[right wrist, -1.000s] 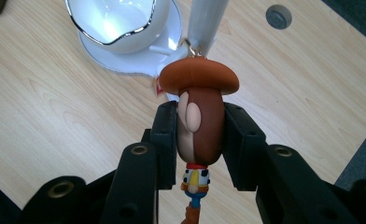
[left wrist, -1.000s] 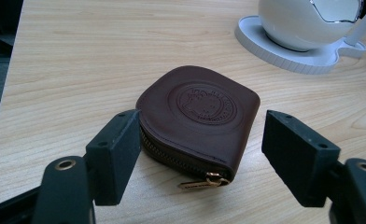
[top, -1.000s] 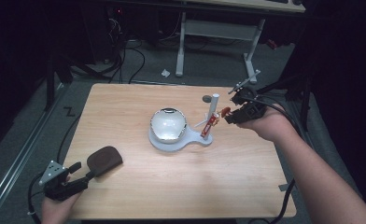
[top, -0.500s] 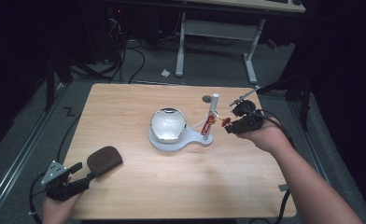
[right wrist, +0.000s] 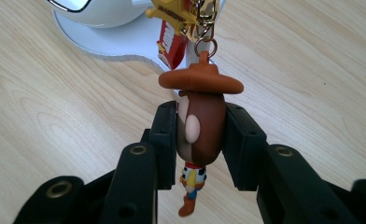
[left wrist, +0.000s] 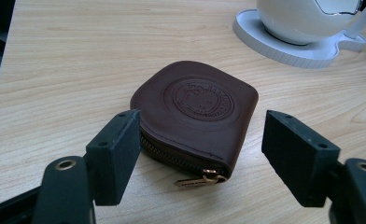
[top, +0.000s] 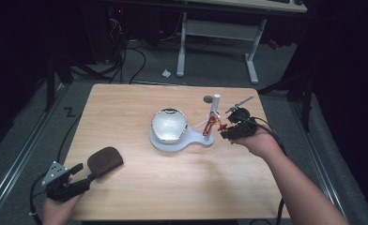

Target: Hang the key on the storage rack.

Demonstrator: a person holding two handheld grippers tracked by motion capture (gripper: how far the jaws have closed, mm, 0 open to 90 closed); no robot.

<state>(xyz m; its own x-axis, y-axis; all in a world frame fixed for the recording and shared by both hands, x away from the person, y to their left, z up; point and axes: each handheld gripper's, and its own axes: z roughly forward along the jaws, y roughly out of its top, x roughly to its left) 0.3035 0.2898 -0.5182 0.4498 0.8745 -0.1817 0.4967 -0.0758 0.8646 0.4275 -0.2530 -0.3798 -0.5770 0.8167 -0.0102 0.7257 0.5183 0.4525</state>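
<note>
Fingers of the right gripper (right wrist: 200, 140), black and bolted, clenched on the head of a small cowboy figure (right wrist: 200, 128): brown head, wide brown hat above the pads, yellow-and-red body and a boot hanging below them. Figure hangs by a gold ring and clasp (right wrist: 203, 29) from a cluster that includes a gold star charm (right wrist: 168, 10) and a red tag (right wrist: 171, 44). In the high view this gripper (top: 224, 132) sits at the right of the surface (top: 126, 108), held in the person's right hand (top: 259, 143), just beside a white stand (top: 181, 140).

Stand: flat white base with a rounded white bowl-like body (top: 169, 125) on it, shiny on top, and a thin white upright post (top: 215, 108) at its right end; keychain items hang by the post. Small dark round spot (top: 207, 99) on the surface behind the post.

Fingers of the left gripper (left wrist: 204, 154) released, spread wide, one on each side of the near corner of a brown leather pouch (left wrist: 197, 116), touching neither side. Pouch lies flat on the surface, round embossed emblem facing up, zip along its near edge with a gold pull (left wrist: 196, 178) resting on the wood. In the high view the pouch (top: 104, 159) lies near the front left corner, well apart from the stand, with the left gripper (top: 81, 176) at the surface edge, held in the left hand (top: 57, 211).

Surface: light wood grain, rounded corners. Floor beyond: grey, with dark cables (top: 126, 65) and a white table frame (top: 219, 37).
</note>
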